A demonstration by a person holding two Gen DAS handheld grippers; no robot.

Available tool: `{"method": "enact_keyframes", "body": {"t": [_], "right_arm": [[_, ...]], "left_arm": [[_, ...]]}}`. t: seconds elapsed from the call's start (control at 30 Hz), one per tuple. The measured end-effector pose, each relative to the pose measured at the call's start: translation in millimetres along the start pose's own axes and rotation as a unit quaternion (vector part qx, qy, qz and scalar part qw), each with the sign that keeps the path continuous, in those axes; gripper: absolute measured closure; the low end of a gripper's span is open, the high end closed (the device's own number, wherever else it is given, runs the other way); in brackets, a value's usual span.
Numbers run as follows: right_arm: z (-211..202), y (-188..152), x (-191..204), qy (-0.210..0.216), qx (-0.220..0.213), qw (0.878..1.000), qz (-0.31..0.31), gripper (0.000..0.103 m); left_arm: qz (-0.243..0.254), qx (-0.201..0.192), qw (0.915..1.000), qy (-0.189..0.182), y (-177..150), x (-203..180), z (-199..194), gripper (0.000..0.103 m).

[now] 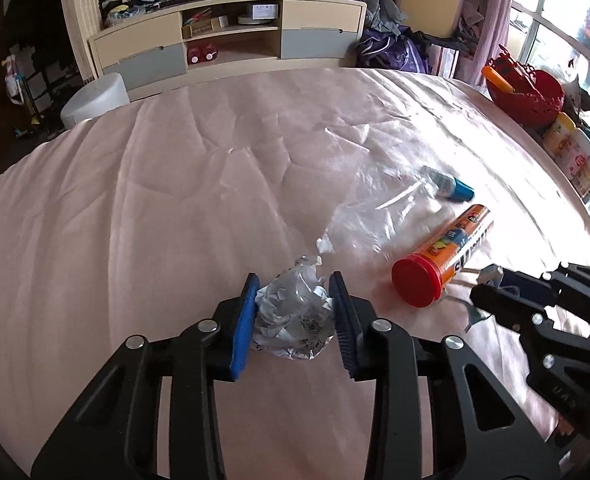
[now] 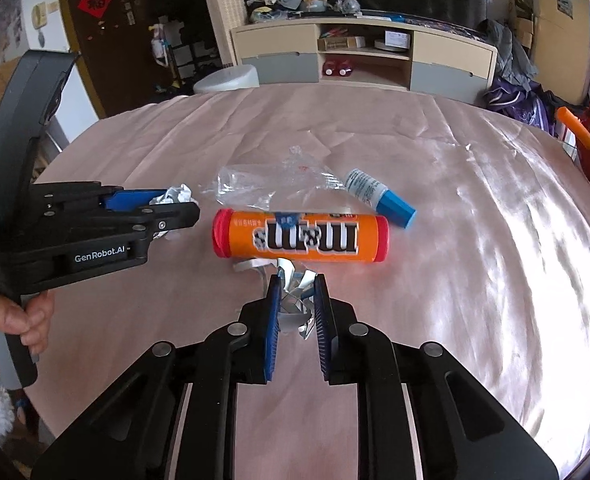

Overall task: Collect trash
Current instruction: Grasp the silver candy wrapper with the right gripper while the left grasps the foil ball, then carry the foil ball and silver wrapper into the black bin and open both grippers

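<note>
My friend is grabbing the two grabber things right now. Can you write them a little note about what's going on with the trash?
Left gripper: shut on the crumpled foil ball, low over the pink tablecloth.
Right gripper: shut on a torn silver wrapper, just in front of the orange candy tube.
On the cloth: the tube lying on its side, a clear plastic bag behind it, a small blue-capped bottle beside it.
Done: two scraps gripped.
Left: bin both, then collect the rest. No bin in view.

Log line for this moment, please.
left tool: shut on crumpled foil ball | right tool: shut on foil wrapper scrap | orange tube: lying on table
</note>
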State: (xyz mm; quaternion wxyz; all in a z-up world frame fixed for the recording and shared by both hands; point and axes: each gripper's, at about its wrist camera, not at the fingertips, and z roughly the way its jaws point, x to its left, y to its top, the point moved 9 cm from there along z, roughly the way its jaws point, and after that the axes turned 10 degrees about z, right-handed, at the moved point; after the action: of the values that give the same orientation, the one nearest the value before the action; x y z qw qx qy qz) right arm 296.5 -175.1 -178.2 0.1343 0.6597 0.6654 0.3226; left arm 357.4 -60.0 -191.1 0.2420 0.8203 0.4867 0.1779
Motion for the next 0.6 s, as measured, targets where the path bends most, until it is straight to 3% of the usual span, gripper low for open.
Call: {"method": "enact_keyframes", "body": {"t": [0.33,0.6], "right_arm": [[-70,-15,8,0.013,-0.042,0.999,-0.002,0.086],[-124,-57,24,0.032,-0.058,0.998,-0.002,0.086]], "left_arm": [[0.014,-0.024,0.9996,0.008,-36,-32,-76,0.072],[0.02,-0.039,0.9988,0.023,-85,-74,-143,0.071]]}}
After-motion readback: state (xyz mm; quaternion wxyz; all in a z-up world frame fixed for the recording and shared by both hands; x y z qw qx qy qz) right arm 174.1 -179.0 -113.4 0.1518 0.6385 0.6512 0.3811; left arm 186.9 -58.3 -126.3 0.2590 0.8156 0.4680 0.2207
